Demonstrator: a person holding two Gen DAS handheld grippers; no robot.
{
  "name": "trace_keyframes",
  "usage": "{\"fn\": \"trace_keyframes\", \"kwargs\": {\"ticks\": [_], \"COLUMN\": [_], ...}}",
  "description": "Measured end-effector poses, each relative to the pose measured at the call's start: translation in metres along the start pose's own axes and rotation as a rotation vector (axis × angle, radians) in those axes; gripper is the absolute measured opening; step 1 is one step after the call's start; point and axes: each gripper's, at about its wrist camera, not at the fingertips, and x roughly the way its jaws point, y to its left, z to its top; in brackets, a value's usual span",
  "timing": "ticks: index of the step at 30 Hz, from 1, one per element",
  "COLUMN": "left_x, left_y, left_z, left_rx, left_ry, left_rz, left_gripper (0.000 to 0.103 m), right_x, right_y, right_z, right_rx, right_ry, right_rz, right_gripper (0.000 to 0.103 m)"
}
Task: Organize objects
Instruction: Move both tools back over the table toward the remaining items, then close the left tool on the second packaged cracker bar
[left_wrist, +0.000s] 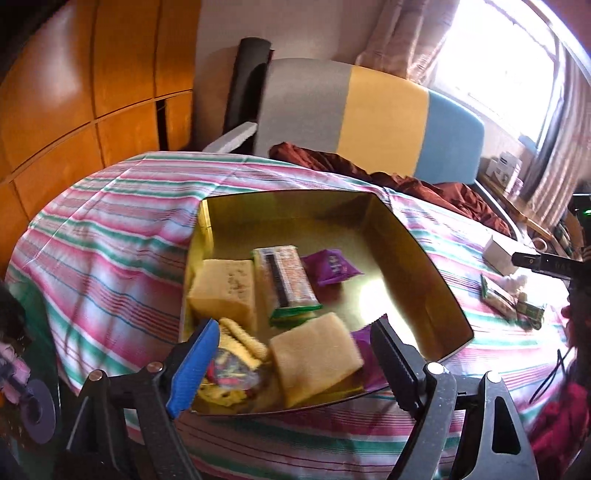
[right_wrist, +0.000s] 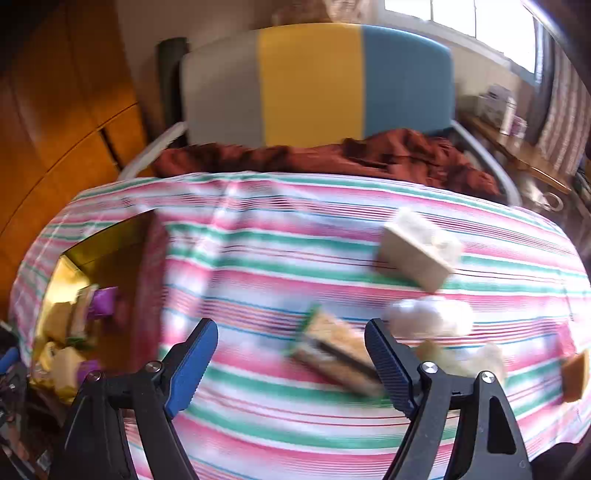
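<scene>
A gold box (left_wrist: 417, 266) sits on the striped tablecloth (left_wrist: 110, 236). In it lie a yellow sponge block (left_wrist: 225, 291), a green-edged cracker pack (left_wrist: 286, 284), a purple packet (left_wrist: 330, 267), a tan block (left_wrist: 316, 354) and loose crackers (left_wrist: 243, 341). My left gripper (left_wrist: 293, 354) is open over the box's near end, above the tan block. My right gripper (right_wrist: 291, 354) is open and empty above the cloth, beside a cracker pack (right_wrist: 336, 347). A beige block (right_wrist: 417, 254), a white wad (right_wrist: 428, 317) and an orange block (right_wrist: 576, 373) lie on the cloth. The gold box (right_wrist: 110, 236) shows at left.
A chair with a grey, yellow and blue back (right_wrist: 317, 85) stands behind the table with a brown cloth (right_wrist: 332, 155) on its seat. Wooden cabinets (left_wrist: 74, 92) are at the left. A window (left_wrist: 498, 55) is at the right. The right gripper's tip (left_wrist: 532, 260) shows near a white box (left_wrist: 498, 254).
</scene>
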Motion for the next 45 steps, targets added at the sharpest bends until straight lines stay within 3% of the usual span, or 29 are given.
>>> {"fn": "trace_keyframes", "kwargs": {"ticks": [5,9,11,17,20,27,29,34,41,45], "left_x": [0.001,0.001,0.002,0.007,0.013,0.048,0.064,0.102,0.126,0.141], "left_y": [-0.028,-0.057,-0.074,-0.143,-0.18,-0.263,-0.279,-0.302,-0.334,-0.35], "left_z": [0.005,0.009,0.012,0.02,0.023,0.022,0.021,0.021,0.023,0.022], "left_rx": [0.062,0.131,0.165,0.283,0.359,0.641,0.695,0.771,0.933,1.03], "left_ry": [-0.002,-0.002,0.001,0.013,0.029,0.088,0.125,0.213,0.212,0.23], "left_rz": [-0.039,-0.081,-0.108,-0.231,-0.274,-0.316,-0.339,-0.339,-0.364,-0.416], "left_gripper": [0.087,0.087,0.087,0.088,0.089,0.098,0.102,0.103,0.103,0.103], "right_x": [0.009,0.021,0.014,0.009,0.004,0.007,0.007,0.008,0.01,0.011], "right_y": [-0.085,-0.146,-0.157,-0.149,-0.143,-0.145,-0.149,-0.16,-0.171,-0.173], "right_z": [-0.007,-0.032,-0.033,-0.029,-0.026,-0.025,-0.026,-0.028,-0.031,-0.032], "right_rx": [0.178,0.482,0.545,0.504,0.479,0.496,0.516,0.571,0.626,0.637], "right_ry": [-0.002,0.05,-0.001,-0.017,-0.045,-0.038,-0.038,-0.038,-0.036,-0.027], "right_rz": [-0.097,-0.026,0.011,0.031,0.082,0.105,0.107,0.107,0.117,0.117], "right_gripper": [0.083,0.083,0.083,0.083,0.083,0.083,0.083,0.083,0.083,0.083]}}
